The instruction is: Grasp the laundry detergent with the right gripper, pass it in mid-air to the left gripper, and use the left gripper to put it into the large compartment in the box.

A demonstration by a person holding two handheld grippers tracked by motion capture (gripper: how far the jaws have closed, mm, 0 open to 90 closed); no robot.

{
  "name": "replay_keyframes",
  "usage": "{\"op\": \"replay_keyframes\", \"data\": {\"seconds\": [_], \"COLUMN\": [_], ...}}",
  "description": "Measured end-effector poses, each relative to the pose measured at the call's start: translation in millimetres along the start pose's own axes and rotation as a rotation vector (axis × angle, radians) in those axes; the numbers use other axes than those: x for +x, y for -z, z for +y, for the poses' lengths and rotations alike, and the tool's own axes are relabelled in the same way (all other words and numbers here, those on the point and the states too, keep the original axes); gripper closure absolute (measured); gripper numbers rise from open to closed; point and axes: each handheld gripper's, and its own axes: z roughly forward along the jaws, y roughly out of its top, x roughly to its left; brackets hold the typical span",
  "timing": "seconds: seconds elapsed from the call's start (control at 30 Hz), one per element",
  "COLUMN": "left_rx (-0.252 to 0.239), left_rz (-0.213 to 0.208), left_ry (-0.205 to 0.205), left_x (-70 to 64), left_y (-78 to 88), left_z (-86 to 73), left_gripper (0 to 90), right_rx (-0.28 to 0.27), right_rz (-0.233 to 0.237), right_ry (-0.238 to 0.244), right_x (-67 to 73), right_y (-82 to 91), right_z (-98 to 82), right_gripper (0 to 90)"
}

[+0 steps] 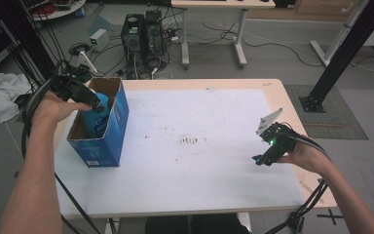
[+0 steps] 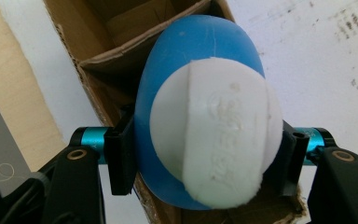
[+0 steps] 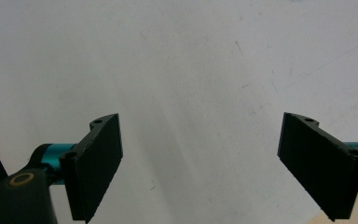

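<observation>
A blue bottle (image 1: 98, 113) with a white cap (image 2: 219, 140) hangs inside the open blue cardboard box (image 1: 117, 127) at the table's left. My left gripper (image 1: 91, 102) is shut on the bottle (image 2: 191, 56), its jaws pressed against both sides just below the cap. The box's brown inner walls (image 2: 107, 56) show behind the bottle. My right gripper (image 1: 262, 158) rests low over the white table cover (image 3: 182, 70) at the right, its jaws wide apart with nothing between them.
The white cover (image 1: 195, 161) spreads over the wooden table (image 1: 277, 87), with a patch of dark specks (image 1: 191, 141) near the middle. Computer towers (image 1: 141, 36), cables and desk legs stand on the floor beyond the far edge.
</observation>
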Motion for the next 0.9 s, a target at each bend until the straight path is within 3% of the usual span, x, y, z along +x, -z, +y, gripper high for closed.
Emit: {"op": "replay_keyframes", "data": {"seconds": [0.5, 0.63, 0.9], "left_rx": [0.023, 0.06, 0.064], "left_rz": [-0.012, 0.0, 0.001], "left_ry": [-0.001, -0.018, -0.036], "left_x": [1.3, 0.4, -1.9], "left_y": [-21.1, -31.8, -34.0], "left_z": [-10.9, -14.1, -15.9], "left_gripper": [38.4, 38.4, 38.3], "right_rx": [0.009, 0.013, 0.017], "right_rz": [0.005, 0.006, 0.003], "right_ry": [0.003, 0.007, 0.003], "right_x": [3.5, 3.3, 3.1], "right_y": [-6.8, -7.1, -8.3], "right_z": [-0.1, 0.5, 0.2], "right_gripper": [13.1, 13.1, 13.1]}}
